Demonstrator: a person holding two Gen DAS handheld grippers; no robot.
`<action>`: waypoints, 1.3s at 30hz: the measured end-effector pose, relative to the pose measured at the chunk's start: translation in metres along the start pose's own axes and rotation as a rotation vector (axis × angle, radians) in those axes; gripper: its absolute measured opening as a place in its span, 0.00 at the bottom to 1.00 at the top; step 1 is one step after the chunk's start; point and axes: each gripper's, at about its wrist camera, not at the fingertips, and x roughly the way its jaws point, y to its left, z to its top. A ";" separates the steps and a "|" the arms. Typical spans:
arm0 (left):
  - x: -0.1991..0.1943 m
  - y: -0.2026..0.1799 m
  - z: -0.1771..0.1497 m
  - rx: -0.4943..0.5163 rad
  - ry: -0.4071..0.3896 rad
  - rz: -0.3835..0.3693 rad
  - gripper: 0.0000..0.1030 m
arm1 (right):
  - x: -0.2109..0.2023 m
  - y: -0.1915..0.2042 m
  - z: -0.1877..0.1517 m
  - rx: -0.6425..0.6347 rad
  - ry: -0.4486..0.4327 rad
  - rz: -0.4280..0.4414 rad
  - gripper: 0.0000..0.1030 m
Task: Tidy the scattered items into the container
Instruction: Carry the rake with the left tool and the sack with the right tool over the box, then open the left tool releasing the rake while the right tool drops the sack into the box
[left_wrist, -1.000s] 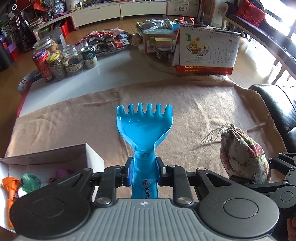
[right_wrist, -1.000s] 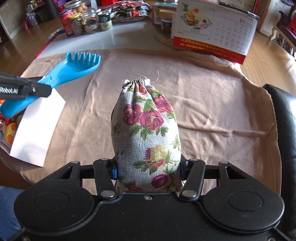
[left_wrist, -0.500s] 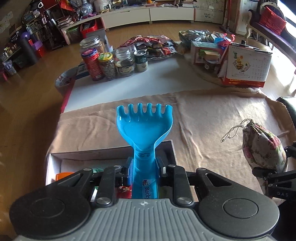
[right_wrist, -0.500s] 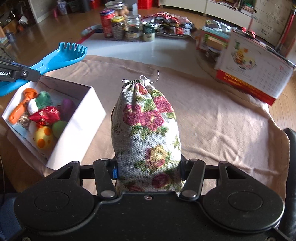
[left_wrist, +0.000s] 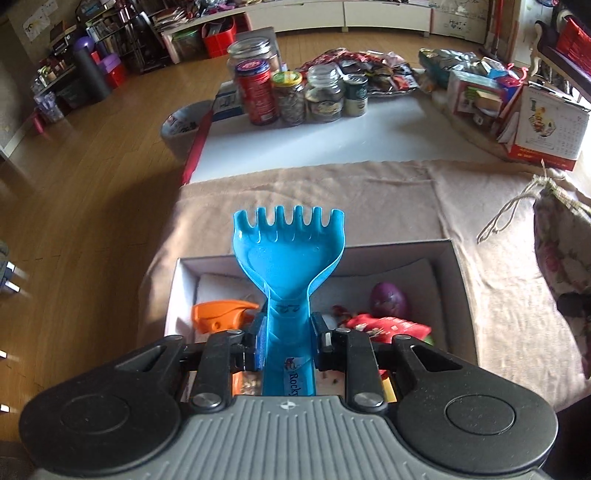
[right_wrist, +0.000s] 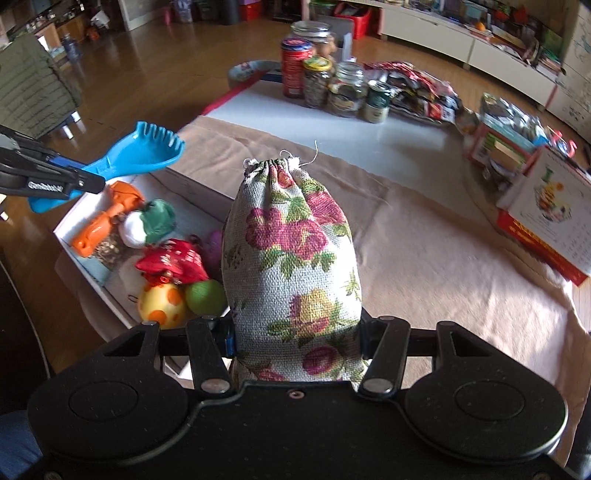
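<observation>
My left gripper (left_wrist: 288, 341) is shut on the handle of a blue toy rake (left_wrist: 289, 251) and holds it above the white box (left_wrist: 448, 258). The rake also shows in the right wrist view (right_wrist: 144, 155), over the box's far left end. My right gripper (right_wrist: 295, 338) is shut on a floral drawstring bag (right_wrist: 291, 254), held upright just right of the box (right_wrist: 192, 188); the bag shows at the right edge of the left wrist view (left_wrist: 561, 236). The box holds an orange toy (right_wrist: 107, 221), a red pouch (right_wrist: 173, 260), a spotted egg (right_wrist: 162, 304), a green ball (right_wrist: 205, 297) and a purple egg (left_wrist: 388, 299).
A tan cloth (right_wrist: 424, 240) covers the near half of the table. Several jars and tins (left_wrist: 295, 92) stand at the far end, with snack packets (left_wrist: 369, 70) behind. A desk calendar (right_wrist: 546, 206) and a small crate stand at the right. Wooden floor lies to the left.
Both grippers have moved left with their loads. The rake now hangs over the box, and the bag has come up beside the box's right side.
</observation>
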 end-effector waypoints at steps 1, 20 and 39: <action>0.003 0.004 -0.003 -0.002 0.006 0.001 0.23 | 0.000 0.005 0.004 -0.009 -0.002 0.007 0.52; 0.054 0.031 -0.052 -0.002 0.086 -0.032 0.23 | 0.032 0.066 0.044 -0.123 0.024 0.072 0.52; 0.080 0.017 -0.057 0.060 0.123 -0.009 0.23 | 0.085 0.092 0.044 -0.185 0.176 0.097 0.52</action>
